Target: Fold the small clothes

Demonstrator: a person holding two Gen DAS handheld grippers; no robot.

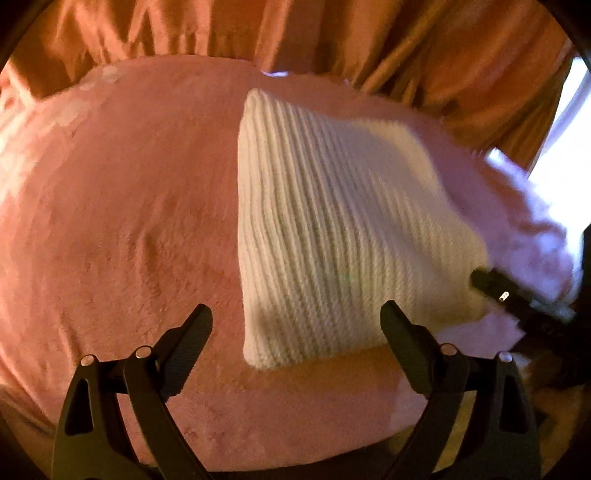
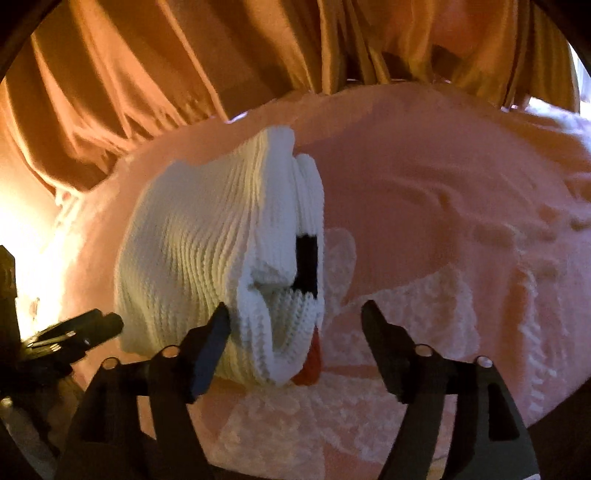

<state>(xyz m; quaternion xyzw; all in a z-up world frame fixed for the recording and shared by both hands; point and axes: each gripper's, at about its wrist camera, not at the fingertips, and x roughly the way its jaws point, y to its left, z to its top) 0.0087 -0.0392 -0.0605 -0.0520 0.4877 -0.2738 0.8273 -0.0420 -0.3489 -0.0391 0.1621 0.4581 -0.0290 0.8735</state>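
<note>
A folded white ribbed-knit garment (image 1: pixel 332 221) lies flat on a pink plush blanket (image 1: pixel 122 221), roughly square in outline, with its ribs running away from the left wrist camera.

The left gripper (image 1: pixel 297 325) hangs above the near edge of the garment with its jaws wide apart. The left jaw is over bare blanket just beside the garment's near left corner, while the right jaw is over the near right part of the knit; neither pad presses on it. The gripper points steeply down at the blanket.

In the left wrist view the right gripper (image 1: pixel 480 278) comes in from the right, a dark fingertip at the garment's right edge — whether it touches the knit there cannot be told.

In the right wrist view, the right gripper (image 2: pixel 297 317) also points steeply down, jaws apart. The open, layered end of the garment (image 2: pixel 207 266) sits between and just past them: the left jaw lies against the near edge of the folds, and the right jaw stands clear over the blanket (image 2: pixel 443 192). The folds are not pinched. A black patch (image 2: pixel 307 264) shows on the inner layer, and a small red-orange tab (image 2: pixel 310 363) sticks out at the bottom near corner.

The left gripper (image 2: pixel 88 328) appears low at the left of this view, close by the garment's far side.

Folded orange-brown curtains (image 1: pixel 332 33) hang behind the blanket.
</note>
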